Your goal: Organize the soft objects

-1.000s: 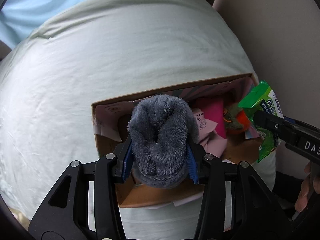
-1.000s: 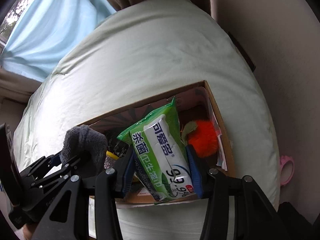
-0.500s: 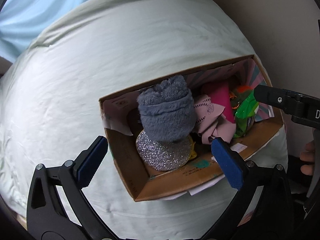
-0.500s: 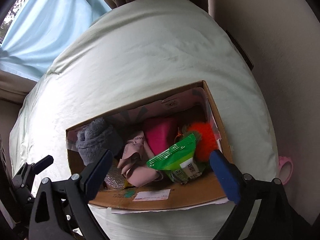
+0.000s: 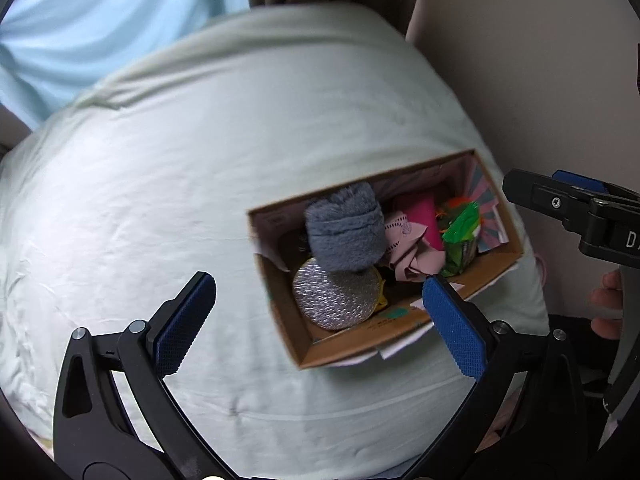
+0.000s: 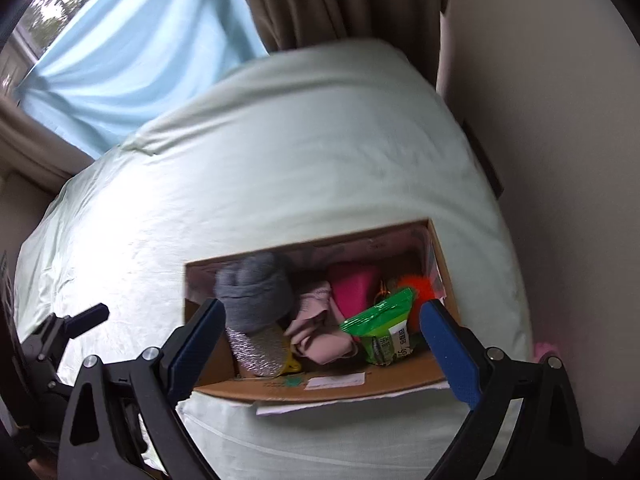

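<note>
Now both my grippers, left point(image 5: 318, 296) and right point(image 6: 322, 322), gape wide; the sock point(image 5: 345, 232) looks light and squashy, so I'd pinch its cuff.

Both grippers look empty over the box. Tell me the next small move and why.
Probably draw both grippers back from the cardboard box. The left gripper and right gripper are open and empty, and the grey fuzzy item and green wipes pack already lie inside.
</note>
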### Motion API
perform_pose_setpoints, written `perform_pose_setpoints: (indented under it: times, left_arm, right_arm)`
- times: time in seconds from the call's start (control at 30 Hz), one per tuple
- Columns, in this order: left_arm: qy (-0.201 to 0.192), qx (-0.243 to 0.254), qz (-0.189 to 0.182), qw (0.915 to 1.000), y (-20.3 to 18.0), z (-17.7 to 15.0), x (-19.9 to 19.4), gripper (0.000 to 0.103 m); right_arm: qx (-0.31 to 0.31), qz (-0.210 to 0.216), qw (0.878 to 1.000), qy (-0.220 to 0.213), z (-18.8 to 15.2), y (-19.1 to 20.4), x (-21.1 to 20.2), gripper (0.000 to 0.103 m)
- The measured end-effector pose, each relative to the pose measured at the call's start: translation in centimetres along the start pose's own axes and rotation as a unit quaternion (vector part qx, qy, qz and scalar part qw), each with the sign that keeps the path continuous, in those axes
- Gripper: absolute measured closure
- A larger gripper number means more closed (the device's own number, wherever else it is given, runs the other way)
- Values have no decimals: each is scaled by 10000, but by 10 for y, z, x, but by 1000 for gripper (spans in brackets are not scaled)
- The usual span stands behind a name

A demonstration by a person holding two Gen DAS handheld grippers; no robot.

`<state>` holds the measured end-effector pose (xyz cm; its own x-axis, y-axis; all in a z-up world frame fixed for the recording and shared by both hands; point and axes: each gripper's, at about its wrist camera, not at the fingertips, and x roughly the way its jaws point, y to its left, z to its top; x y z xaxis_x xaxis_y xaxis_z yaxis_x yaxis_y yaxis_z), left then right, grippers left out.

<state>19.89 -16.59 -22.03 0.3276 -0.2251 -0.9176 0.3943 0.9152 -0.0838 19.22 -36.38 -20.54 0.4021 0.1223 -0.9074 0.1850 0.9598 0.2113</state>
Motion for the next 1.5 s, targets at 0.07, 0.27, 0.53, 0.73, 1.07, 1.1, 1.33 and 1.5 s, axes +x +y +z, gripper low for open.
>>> perform_pose_setpoints:
  times: [0.07,0.27,0.53,0.73,1.07,1.1,1.33,1.5]
  left_arm:
    - [-218,-61,14,9997,11,-4,-29,0]
    - [-902,-348,53,9953,53,-16,-110,0]
    - [-1890,-807,412,9778,112,-51,-215,0]
    - [-2519,-1022,743,9595,141,-84,-271,0]
    - [-3164,-1039,1143,9360,148,-120,-311,0]
    - [-3201,-1035,1158,9346,147,-122,-312,0]
    - [-3311,-1054,1141,9307,147,-127,-315,0]
    - [-3350,-1020,1138,9297,146,-128,-317,0]
  right_arm:
    - [-59,25,9999,-135,-1,13,-19,6]
    - [-549,-132,9950,-827,-9,69,-88,6]
    - [-853,161,9827,-1637,-30,138,-166,6]
    - [-1062,261,9704,-2152,-48,175,-206,6]
    - [-1183,53,9571,-2643,-82,199,-228,6]
    - [-1174,65,9571,-2650,-84,200,-228,6]
    - [-1182,7,9537,-2767,-86,203,-232,6]
    - [-1180,-34,9508,-2865,-86,204,-237,6]
